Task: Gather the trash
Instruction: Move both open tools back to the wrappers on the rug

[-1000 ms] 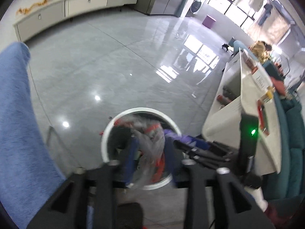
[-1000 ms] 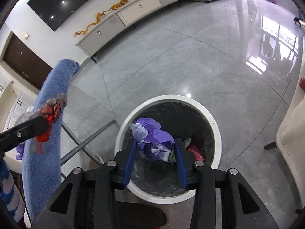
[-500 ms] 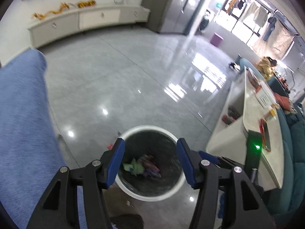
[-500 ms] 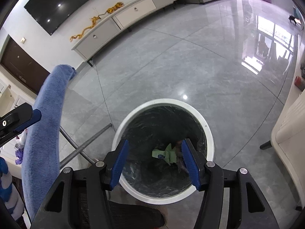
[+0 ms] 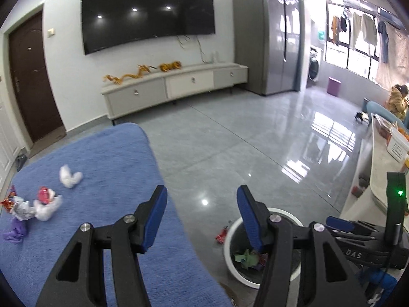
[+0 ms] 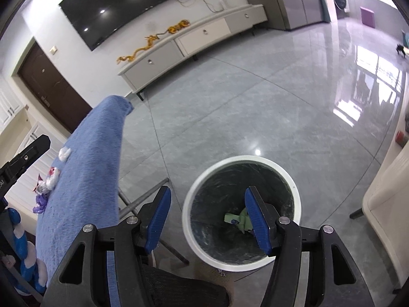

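A white round bin [image 6: 286,174] with a dark liner stands on the floor and holds green paper and other scraps [image 6: 237,218]; it also shows in the left wrist view [image 5: 231,232]. My right gripper [image 6: 207,217] is open and empty above its rim. My left gripper [image 5: 202,217] is open and empty, raised between the bin and a blue-covered table [image 5: 102,168]. On the blue cover lie a white crumpled tissue [image 5: 69,176], a red and white wrapper wad [image 5: 47,203] and a purple scrap [image 5: 14,231]. A small red scrap [image 5: 222,234] lies on the floor beside the bin.
The blue table's metal legs [image 6: 143,199] stand left of the bin. A cream table [image 6: 388,186] is close on the right. A low TV cabinet [image 5: 173,87] and a dark TV stand at the far wall across the grey tile floor.
Both grippers opened and dropped their trash into the bin. The left gripper then rose and swung left toward the blue table; the right gripper lifted slightly.
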`<state>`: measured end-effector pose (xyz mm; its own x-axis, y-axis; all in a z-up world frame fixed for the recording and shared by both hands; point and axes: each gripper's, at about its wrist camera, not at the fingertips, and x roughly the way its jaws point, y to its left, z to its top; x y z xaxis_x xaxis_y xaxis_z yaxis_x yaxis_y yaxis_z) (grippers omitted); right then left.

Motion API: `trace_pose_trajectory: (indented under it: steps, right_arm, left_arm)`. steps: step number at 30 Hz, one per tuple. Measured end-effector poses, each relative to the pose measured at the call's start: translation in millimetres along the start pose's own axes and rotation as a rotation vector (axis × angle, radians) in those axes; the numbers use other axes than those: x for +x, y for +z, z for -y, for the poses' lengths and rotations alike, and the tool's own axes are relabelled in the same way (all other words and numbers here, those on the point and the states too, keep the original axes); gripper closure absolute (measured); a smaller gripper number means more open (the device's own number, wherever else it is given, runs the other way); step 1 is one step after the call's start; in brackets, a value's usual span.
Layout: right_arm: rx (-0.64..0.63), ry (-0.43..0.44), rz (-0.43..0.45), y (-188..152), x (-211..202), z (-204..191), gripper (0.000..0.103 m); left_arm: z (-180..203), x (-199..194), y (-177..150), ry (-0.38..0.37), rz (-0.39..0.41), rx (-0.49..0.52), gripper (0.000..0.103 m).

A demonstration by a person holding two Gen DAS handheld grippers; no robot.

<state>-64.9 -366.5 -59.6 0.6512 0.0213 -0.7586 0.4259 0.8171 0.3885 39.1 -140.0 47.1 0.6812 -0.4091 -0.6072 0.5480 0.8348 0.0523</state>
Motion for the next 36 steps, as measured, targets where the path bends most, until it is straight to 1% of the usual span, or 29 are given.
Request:
trace_pose_trajectory:
  steps: [5, 12, 16, 19, 22, 25, 27, 29, 31, 33, 36]
  right_arm:
    - [-0.052, 0.013, 0.019, 1, -12, -29, 0.043]
    - [-0.148, 0.021, 0.042, 5, -31, -83, 0.042]
    - [-0.210, 0.025, 0.053, 6, -40, -117, 0.042]
    - [-0.241, 0.047, 0.067, 7, -47, -140, 0.042]
    - [-0.268, 0.068, 0.077, 9, -53, -163, 0.042]
    - [-0.298, 0.076, 0.086, 12, -57, -183, 0.042]
    - [-0.320, 0.090, 0.094, 16, -60, -198, 0.042]
    - [-0.339, 0.108, 0.106, 21, -64, -213, 0.042]
    - [-0.359, 0.124, 0.117, 27, -64, -229, 0.042]
    - [-0.381, 0.141, 0.124, 31, -62, -245, 0.042]
    - [-0.425, 0.173, 0.127, 36, -55, -273, 0.042]
  left_arm:
    - [-34, -24, -3, 0.036, 0.039, -0.048, 0.048]
    - [-88, -57, -8, 0.087, 0.095, -0.134, 0.048]
    - [-125, -75, -16, 0.128, 0.122, -0.190, 0.048]
    - [-155, -86, -21, 0.162, 0.138, -0.230, 0.048]
    - [-192, -99, -27, 0.219, 0.150, -0.271, 0.048]
    - [-236, -114, -31, 0.297, 0.167, -0.322, 0.048]
    - [-271, -125, -35, 0.373, 0.176, -0.368, 0.048]
    - [-299, -132, -38, 0.420, 0.178, -0.405, 0.048]
    - [-327, -138, -42, 0.463, 0.178, -0.439, 0.048]
    - [-346, -143, -48, 0.496, 0.178, -0.461, 0.048]
    - [-372, -142, -56, 0.528, 0.162, -0.487, 0.048]
